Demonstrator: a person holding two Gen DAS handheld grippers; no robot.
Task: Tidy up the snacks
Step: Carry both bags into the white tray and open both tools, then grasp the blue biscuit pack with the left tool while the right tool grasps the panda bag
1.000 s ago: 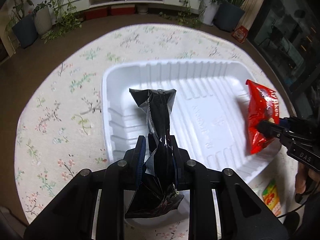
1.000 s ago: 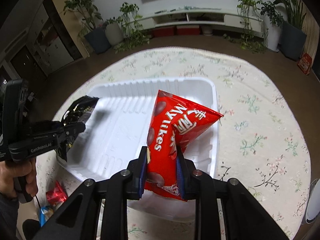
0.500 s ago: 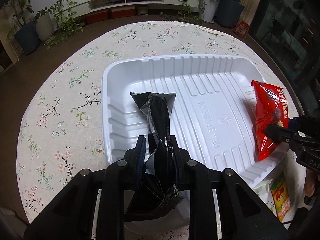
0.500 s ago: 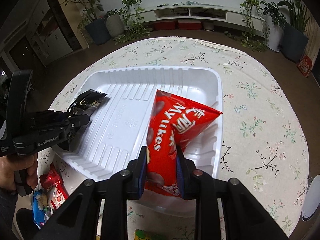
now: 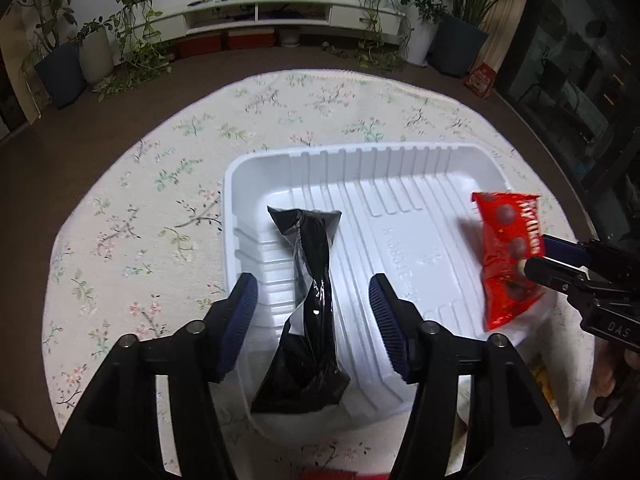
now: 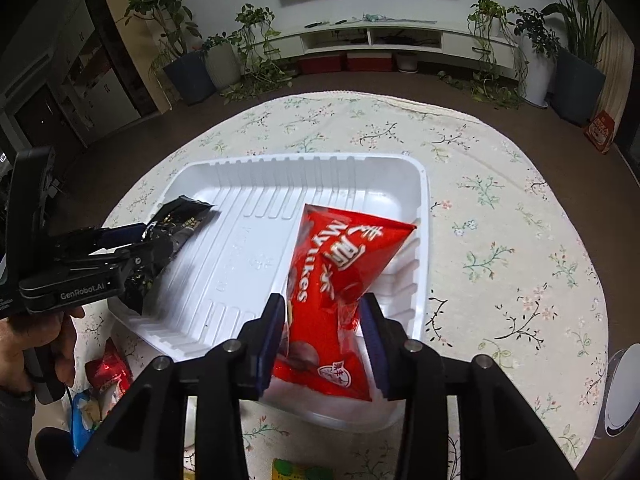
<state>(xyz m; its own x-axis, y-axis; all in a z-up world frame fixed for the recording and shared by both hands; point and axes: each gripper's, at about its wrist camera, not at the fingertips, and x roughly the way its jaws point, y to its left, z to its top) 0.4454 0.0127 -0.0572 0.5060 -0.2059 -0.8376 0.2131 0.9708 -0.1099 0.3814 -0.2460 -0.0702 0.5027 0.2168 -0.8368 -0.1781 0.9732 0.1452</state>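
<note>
A white ribbed tray (image 5: 400,184) sits on the round floral table. A black snack bag (image 5: 312,280) lies along the tray's left side, its lower end over the near rim. My left gripper (image 5: 314,300) straddles it with jaws opening, and neither pad touches the bag. A red Mylikes bag (image 6: 340,272) rests in the tray's right near corner. My right gripper (image 6: 323,320) has its jaws opening around the bag's lower end, which sits loose between the pads. The left wrist view shows the red bag (image 5: 508,256) and right gripper (image 5: 538,258) at the tray's right edge.
Loose snack packs lie by the near table edge: a red one (image 6: 108,372), a blue one (image 6: 82,420) and a green-yellow one (image 6: 300,470). A hand (image 6: 40,336) holds the left gripper's handle. A white round object (image 6: 620,392) stands at the far right.
Both grippers were shut on their bags and now stand with jaws parted. The black bag and the red bag have settled into the tray.
</note>
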